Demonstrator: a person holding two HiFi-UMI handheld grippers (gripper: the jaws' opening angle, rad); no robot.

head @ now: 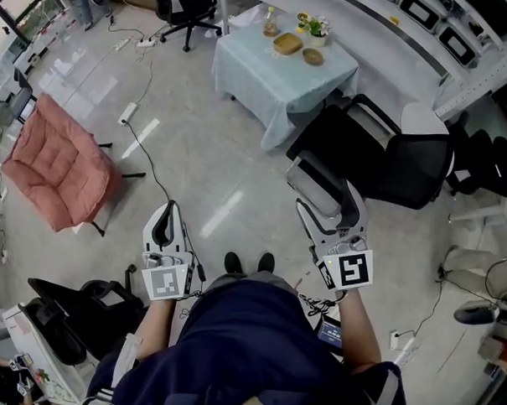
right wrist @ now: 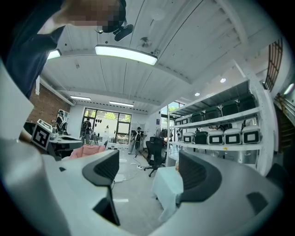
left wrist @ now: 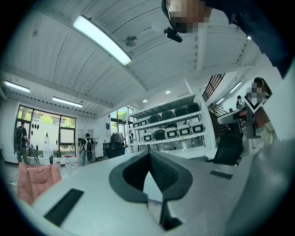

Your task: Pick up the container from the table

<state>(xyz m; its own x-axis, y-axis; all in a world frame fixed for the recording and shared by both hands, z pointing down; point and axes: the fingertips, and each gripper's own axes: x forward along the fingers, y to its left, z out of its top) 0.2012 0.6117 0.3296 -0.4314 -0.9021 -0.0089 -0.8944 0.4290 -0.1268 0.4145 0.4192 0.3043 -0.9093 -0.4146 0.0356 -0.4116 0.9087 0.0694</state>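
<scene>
Your left hand-held gripper is clenched on nothing, its jaws meeting tip to tip. Your right hand-held gripper stands released and empty, jaws wide, with only floor and the far table showing between them. Just ahead of the right one, a little to its right, sits a black office chair. I'd judge it the first hazard, because walking straight on could clip it with the open jaws or your leg. A cable trails over the floor ahead of the left one and could catch a foot. Well beyond both, ahead of the right hand-held gripper, is the table. On it is the container, which I take to be the shallow wooden one, close beside a bottle, a potted plant and a small bowl. Those neighbours are the later worry, since wide jaws coming in carelessly could tip one over. A shallow rim may also slip from the pads.
</scene>
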